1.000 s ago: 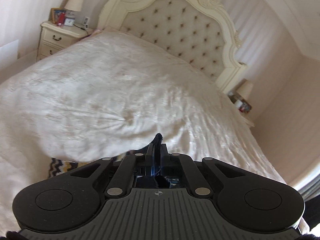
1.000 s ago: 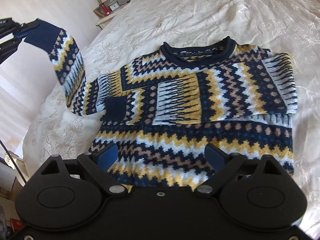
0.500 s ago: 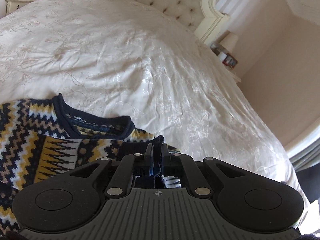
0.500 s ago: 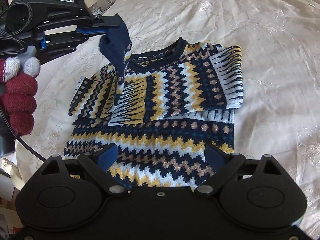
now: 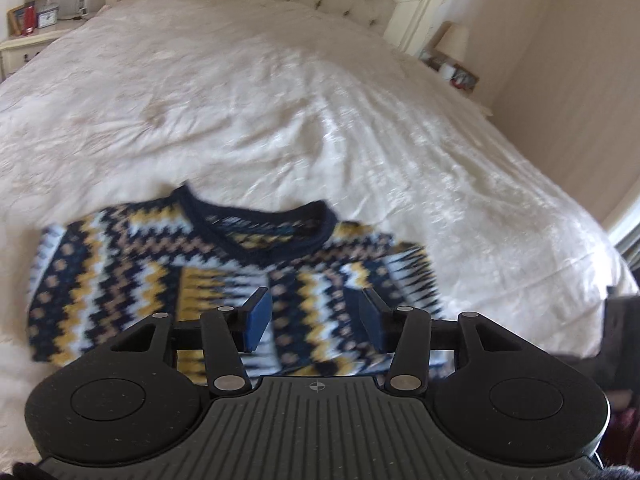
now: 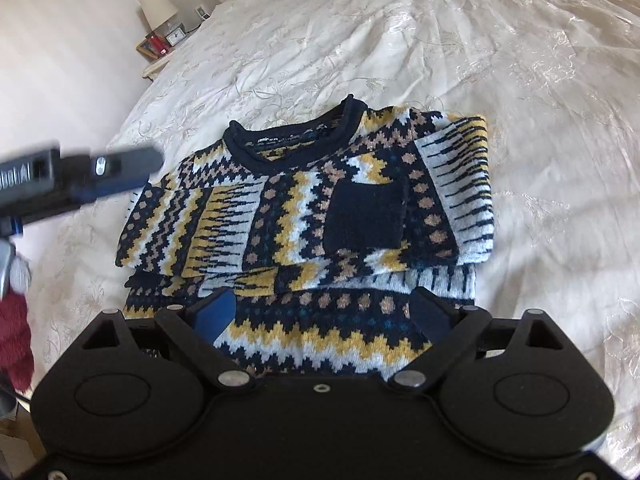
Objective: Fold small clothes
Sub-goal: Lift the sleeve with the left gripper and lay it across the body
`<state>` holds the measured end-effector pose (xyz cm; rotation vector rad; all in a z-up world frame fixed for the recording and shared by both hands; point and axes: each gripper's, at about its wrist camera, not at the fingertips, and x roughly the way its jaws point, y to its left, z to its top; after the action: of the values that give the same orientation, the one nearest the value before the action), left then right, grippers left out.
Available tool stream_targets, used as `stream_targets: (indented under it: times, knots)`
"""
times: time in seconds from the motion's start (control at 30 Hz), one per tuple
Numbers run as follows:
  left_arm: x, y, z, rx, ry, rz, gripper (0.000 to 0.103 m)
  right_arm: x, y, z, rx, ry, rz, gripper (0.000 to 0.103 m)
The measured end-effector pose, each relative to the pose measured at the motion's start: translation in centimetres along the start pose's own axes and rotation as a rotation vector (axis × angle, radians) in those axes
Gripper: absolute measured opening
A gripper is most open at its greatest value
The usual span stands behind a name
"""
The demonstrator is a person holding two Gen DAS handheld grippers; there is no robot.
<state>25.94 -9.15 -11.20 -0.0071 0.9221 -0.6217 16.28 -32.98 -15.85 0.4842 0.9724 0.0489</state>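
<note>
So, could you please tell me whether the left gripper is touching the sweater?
Apart. In the right wrist view the left gripper hangs open beside the sweater, bedspread visible between them.

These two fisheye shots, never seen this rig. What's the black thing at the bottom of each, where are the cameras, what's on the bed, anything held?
There is no robot arm here. A person holds a two-finger gripper in each hand, and each gripper carries a camera that looks forward along its fingers. The black shape at the bottom of each picture is that gripper's own body.

One picture is from the left gripper, the other from the right gripper. In the right view the left gripper also shows at the left edge, blurred.

On the cream bedspread lies a patterned sweater, with both sleeves folded across its chest and a dark cuff lying on top.

Both grippers have their jaws apart with nothing between them, so nothing is held.
</note>
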Motion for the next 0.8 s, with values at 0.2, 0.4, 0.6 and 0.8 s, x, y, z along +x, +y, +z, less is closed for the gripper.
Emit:
stream_targets:
  times: [0.2, 0.4, 0.6, 0.8]
  knots:
    - [0.8, 8.3, -3.8, -0.139, 0.132, 0.232, 0.047, 3.0, -0.7, 2.9, 0.036, 0.004, -0.030, 0.094]
    - [1.6, 13.8, -5.4, -0.283, 0.163, 0.351, 0.047, 5.2, -1.6, 4.8, 0.055, 0.027, -0.056, 0.094]
    - [3.2, 15.7, -5.5, -0.330, 0.163, 0.384, 0.047, 7.1, -2.4, 5.5, 0.084, 0.051, -0.069, 0.094]
    - [4.7, 16.6, -5.8, -0.349, 0.174, 0.379, 0.054, 8.4, -3.5, 5.3, 0.138, 0.060, -0.061, 0.093]
